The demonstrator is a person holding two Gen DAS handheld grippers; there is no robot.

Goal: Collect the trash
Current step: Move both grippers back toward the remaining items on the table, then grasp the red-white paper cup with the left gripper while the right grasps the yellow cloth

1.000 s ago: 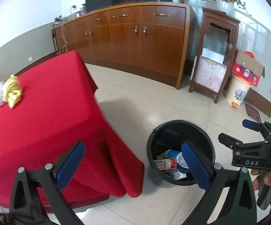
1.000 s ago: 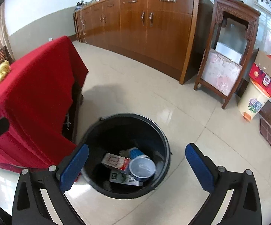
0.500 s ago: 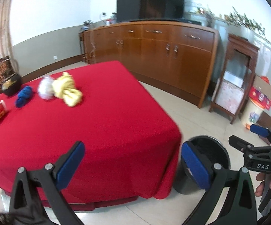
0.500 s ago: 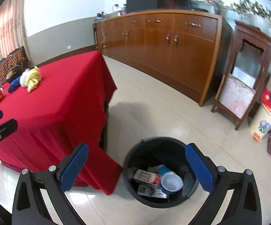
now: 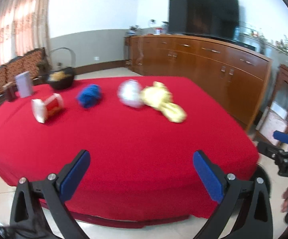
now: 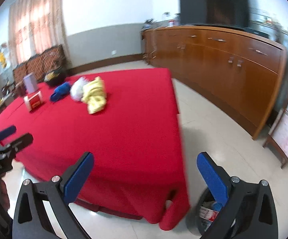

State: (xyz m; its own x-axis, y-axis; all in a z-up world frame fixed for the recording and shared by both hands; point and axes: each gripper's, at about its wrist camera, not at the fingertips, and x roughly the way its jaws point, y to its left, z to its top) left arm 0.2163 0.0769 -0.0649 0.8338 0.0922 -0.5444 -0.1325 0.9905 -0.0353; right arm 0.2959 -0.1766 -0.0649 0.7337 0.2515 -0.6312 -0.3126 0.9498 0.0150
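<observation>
Red cloth covers the table [image 5: 124,139] that fills both my wrist views, with a long wooden sideboard [image 6: 233,63] and a dark television [image 5: 203,14] against the far wall and curtains [image 5: 20,25] at the left.

Beside the table's near corner stands the black trash bin [image 6: 198,219] on the tiled floor [image 6: 213,123]; in my right view I can make out a red-and-white carton [image 6: 207,212] and a blue item inside it, partly hidden by my right finger.

On the cloth lie the pieces not yet collected: a yellow crumpled wad [image 5: 164,103] touching a white crumpled ball [image 5: 130,96], a blue crumpled wad [image 5: 89,96] near them, and a red-and-white box [image 5: 47,107] on its side. Farther back stand a dark basket [image 5: 61,78] with a hoop handle and something yellow in it, and a grey upright box [image 5: 24,86].

My left gripper [image 5: 141,174] and right gripper [image 6: 145,176] both hang with their blue pads spread wide and nothing between them.

Half a second ago my left view showed the bin's rim at the right; now the table dominates it, and my right view has swung off the bin toward the tabletop.
</observation>
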